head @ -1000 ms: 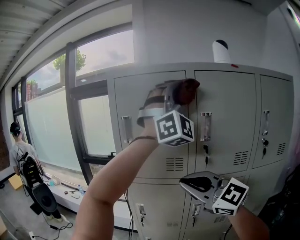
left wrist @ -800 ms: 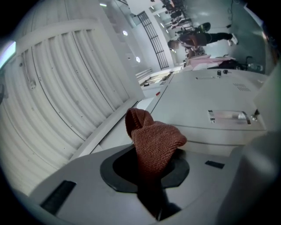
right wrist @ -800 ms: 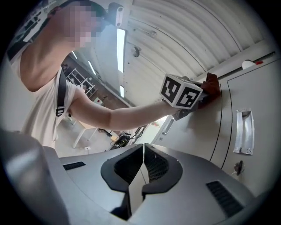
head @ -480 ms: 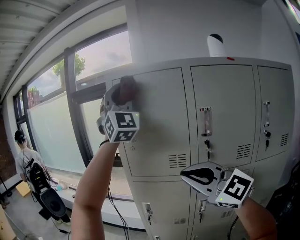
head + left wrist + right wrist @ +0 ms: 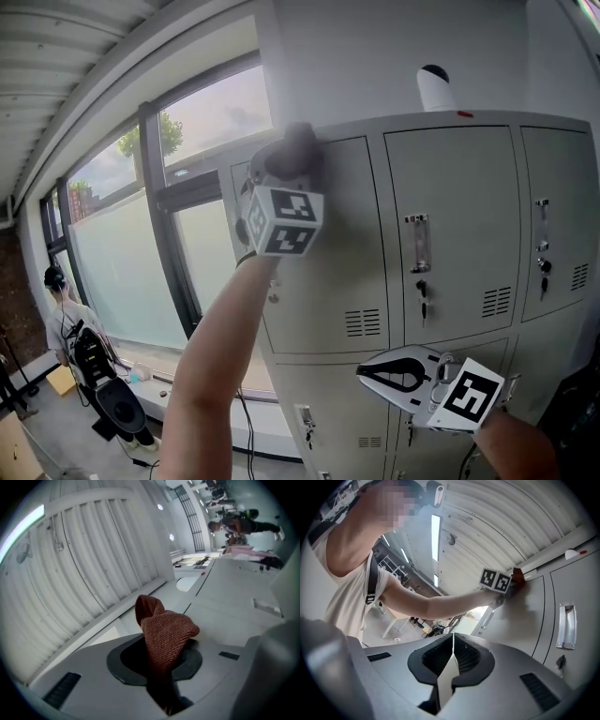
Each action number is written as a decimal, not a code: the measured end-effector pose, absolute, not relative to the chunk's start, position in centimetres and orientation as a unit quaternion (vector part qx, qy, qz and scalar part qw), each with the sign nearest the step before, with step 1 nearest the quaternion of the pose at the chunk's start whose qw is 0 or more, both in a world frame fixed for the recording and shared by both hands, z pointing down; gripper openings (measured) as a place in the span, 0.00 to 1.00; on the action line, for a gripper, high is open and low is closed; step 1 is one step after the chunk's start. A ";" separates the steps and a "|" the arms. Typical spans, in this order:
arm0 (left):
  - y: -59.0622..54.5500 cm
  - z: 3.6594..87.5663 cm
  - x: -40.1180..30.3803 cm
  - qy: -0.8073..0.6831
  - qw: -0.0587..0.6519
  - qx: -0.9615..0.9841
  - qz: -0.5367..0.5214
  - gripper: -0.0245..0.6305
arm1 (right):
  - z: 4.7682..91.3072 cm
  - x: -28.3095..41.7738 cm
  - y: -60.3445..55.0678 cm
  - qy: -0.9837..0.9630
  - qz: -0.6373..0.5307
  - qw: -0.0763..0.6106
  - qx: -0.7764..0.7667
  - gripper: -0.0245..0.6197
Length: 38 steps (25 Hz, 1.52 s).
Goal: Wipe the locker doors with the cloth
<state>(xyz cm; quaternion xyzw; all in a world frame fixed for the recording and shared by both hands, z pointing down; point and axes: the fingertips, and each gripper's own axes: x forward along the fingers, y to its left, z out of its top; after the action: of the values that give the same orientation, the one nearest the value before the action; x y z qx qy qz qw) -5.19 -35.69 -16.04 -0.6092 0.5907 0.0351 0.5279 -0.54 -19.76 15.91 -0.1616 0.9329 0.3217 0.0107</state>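
Rust-red cloth pinched by raised left gripper high on locker door — right gripper low, jaws together.

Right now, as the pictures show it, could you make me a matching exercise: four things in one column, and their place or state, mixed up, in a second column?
1 cloth
2 right gripper
3 white cylinder
4 key

A on top of the lockers
B shut, nothing in it
C in a door lock
D clamped in the left gripper

Pairs: 1-D, 2-B, 3-A, 4-C.
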 end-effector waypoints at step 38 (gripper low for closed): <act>-27.0 41.1 -4.9 0.453 0.111 -0.884 -0.027 0.14 | 42.2 8.0 -21.5 0.980 0.068 -0.024 -0.186 0.07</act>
<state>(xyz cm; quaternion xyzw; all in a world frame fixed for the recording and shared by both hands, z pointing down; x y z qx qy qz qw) -4.87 -27.05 41.10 -0.8844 0.4526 -0.0269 0.1106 8.04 -21.54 42.19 -0.1859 0.9799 0.0683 -0.0238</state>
